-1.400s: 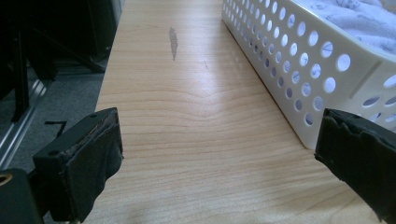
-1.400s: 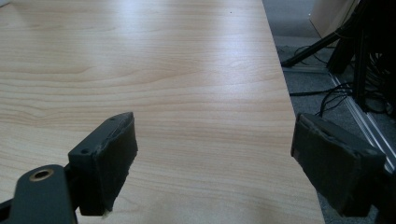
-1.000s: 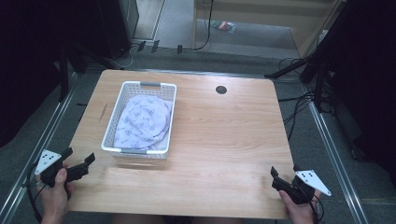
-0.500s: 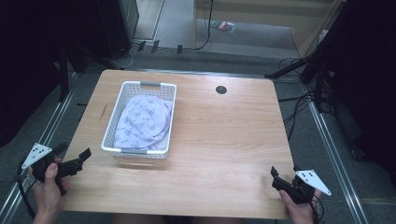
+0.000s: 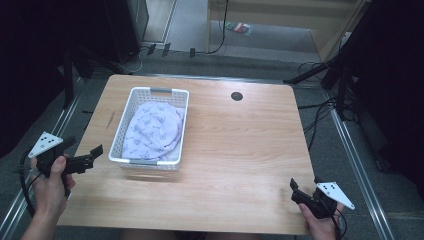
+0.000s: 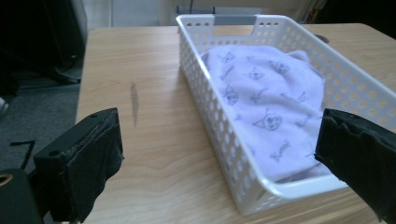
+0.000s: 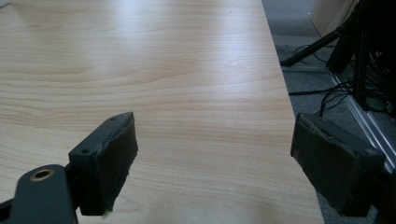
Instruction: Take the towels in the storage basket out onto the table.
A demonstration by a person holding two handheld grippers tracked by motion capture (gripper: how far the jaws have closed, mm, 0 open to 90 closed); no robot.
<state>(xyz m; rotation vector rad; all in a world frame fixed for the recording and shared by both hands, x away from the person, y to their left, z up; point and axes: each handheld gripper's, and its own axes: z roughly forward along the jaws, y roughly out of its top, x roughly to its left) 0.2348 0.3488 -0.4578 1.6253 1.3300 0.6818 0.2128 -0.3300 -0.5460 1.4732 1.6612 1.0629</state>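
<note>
A white perforated basket (image 5: 129,161) stands on the left half of the wooden table (image 5: 240,145), holding a pale lilac printed cloth (image 5: 152,127). My left gripper (image 5: 86,148) hovers at the table's left edge, just left of the basket's near corner, open with nothing in it. In the left gripper view the basket (image 6: 261,186) and its cloth (image 6: 261,88) lie ahead between the wide-apart jaws of the left gripper (image 6: 222,133). My right gripper (image 5: 304,185) sits open at the near right corner of the table. The right gripper (image 7: 215,140) has bare wood between its jaws.
A dark round cable hole (image 5: 237,96) sits near the table's far edge. A dark streak (image 6: 134,102) marks the wood left of the basket. Past the table's right edge (image 7: 280,93), black stand legs and cables (image 7: 345,51) lie on the grey floor.
The left gripper has moved forward along the table's left edge, closer to the basket's near corner. The right gripper has stayed in place.
</note>
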